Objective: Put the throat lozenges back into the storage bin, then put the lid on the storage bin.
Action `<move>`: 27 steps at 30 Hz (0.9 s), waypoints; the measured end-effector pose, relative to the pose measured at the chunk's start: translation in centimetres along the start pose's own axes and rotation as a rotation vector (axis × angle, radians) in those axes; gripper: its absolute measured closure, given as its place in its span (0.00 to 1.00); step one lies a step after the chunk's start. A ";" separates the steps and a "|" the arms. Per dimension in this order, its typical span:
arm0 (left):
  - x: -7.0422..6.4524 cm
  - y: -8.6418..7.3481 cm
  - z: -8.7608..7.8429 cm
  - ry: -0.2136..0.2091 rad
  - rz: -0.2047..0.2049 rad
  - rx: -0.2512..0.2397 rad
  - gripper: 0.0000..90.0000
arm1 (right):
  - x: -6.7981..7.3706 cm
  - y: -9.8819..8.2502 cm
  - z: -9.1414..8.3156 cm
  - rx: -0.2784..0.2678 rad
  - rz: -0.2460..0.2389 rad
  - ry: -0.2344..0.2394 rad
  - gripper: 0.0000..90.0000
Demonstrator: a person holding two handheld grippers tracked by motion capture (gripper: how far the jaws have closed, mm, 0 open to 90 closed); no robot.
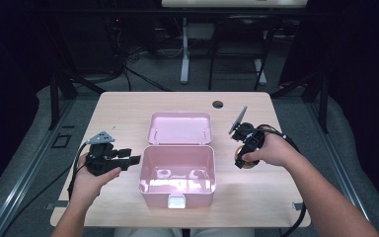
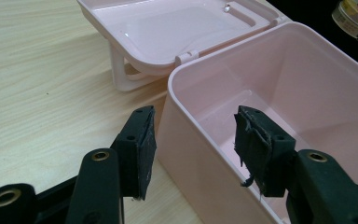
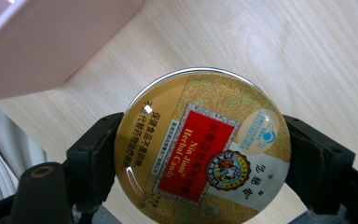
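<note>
Right gripper view: jaws clamp a round gold tin [image 3: 203, 147], red-labelled.

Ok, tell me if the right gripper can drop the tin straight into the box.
Probably yes: the box stands open, lid folded back, and bare table lies between it and the right gripper holding the tin.

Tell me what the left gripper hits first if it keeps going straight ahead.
Probably the pink box: the left gripper, jaws open, straddles its near wall, so the rim would slide between them.

Black claws [image 2: 193, 149] with brass-ringed screw holes, frayed pads [image 2: 249, 144], bare forearms.
</note>
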State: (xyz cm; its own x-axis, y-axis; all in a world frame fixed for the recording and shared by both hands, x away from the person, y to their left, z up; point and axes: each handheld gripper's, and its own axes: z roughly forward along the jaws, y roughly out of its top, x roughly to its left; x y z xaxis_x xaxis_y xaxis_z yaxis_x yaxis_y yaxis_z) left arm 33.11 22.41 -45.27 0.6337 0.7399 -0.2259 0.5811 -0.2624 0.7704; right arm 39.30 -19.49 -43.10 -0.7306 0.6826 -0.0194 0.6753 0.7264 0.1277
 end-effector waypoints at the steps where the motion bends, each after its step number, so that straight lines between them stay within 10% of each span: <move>1: 0.0 0.0 0.0 0.000 0.000 0.000 0.53 | 0.1 0.1 -0.1 0.001 -0.014 -0.004 0.22; 16: 0.1 0.0 0.0 -0.002 -0.003 0.004 0.53 | 2.0 0.5 -1.7 -0.006 -0.261 0.011 0.22; 27: 0.1 0.0 -0.1 -0.003 -0.002 -0.004 0.53 | 3.4 1.2 -3.2 -0.020 -0.343 0.009 0.22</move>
State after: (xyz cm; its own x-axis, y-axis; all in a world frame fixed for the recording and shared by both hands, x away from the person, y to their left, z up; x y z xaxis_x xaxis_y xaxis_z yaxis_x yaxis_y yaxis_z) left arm 33.14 22.53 -45.27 0.6344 0.7382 -0.2292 0.5800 -0.2587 0.7724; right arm 37.29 -16.57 -39.88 -0.9156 0.3983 -0.0555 0.3884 0.9116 0.1345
